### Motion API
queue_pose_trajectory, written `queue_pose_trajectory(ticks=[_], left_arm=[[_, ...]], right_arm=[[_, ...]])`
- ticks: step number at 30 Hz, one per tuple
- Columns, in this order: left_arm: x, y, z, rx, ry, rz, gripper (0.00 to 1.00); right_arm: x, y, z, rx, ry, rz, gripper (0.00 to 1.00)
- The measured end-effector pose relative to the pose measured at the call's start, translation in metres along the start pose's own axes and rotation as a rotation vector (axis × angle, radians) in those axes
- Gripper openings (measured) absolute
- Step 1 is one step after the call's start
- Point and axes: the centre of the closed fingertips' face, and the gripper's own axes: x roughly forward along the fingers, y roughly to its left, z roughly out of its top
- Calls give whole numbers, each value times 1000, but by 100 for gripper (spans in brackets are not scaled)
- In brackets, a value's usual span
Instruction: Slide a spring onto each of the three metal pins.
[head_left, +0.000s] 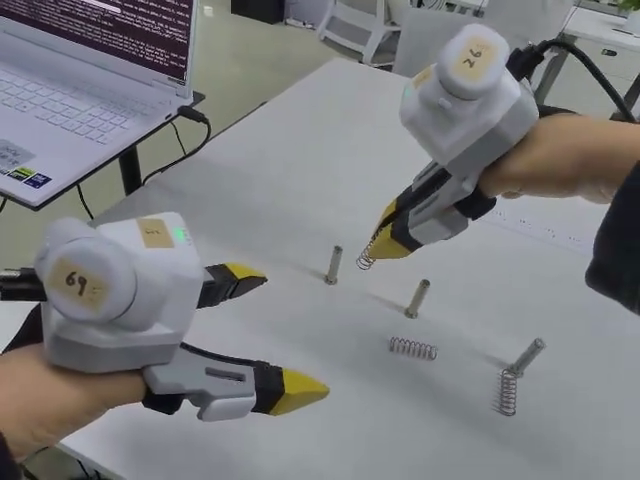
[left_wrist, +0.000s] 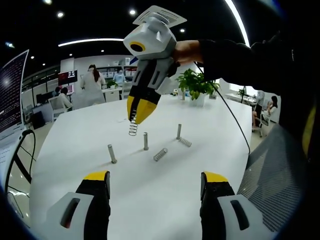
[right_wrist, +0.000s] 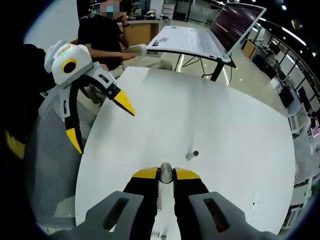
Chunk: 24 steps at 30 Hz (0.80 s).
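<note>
Three metal pins stand on the white table (head_left: 300, 160): a left pin (head_left: 333, 265), a middle pin (head_left: 417, 298) and a right pin (head_left: 527, 355). My right gripper (head_left: 385, 238) is shut on a spring (head_left: 365, 258), which hangs just above and to the right of the left pin. In the right gripper view this spring (right_wrist: 166, 172) sits between the jaws, with a pin (right_wrist: 191, 155) just beyond. One loose spring (head_left: 413, 348) lies flat in front of the middle pin. Another spring (head_left: 508, 390) rests at the right pin's base. My left gripper (head_left: 275, 332) is open and holds nothing, near the front left.
An open laptop (head_left: 90, 80) sits on a stand beyond the table's left edge, with a cable (head_left: 185, 140) hanging from it. In the left gripper view, a potted plant (left_wrist: 196, 85) stands at the far side of the table and people sit in the background.
</note>
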Motion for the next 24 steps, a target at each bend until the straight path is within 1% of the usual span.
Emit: queue_pose_trajectory(ticks=[2, 5, 7, 8, 12, 15, 18, 24], left_arm=[[0, 0, 0, -1, 0, 1, 70], [1, 0, -1, -2, 2, 0, 70], [1, 0, -1, -1, 4, 1, 70], [1, 0, -2, -1, 5, 2, 70], [1, 0, -3, -5, 8, 4, 70], [1, 0, -6, 0, 17, 7, 70], [1, -1, -6, 1, 16, 7, 70], [1, -1, -8, 0, 19, 5, 69]], right_arm=[[1, -3, 3, 3, -8, -5, 8], [4, -21, 8, 8, -22, -29, 8], [6, -29, 9, 13, -24, -34, 8], [7, -27, 9, 12, -23, -38, 8], [14, -36, 9, 16, -16, -41, 8], [19, -39, 10, 18, -11, -47, 8], [24, -43, 12, 21, -10, -47, 8], [37, -59, 7, 37, 5, -58, 8]])
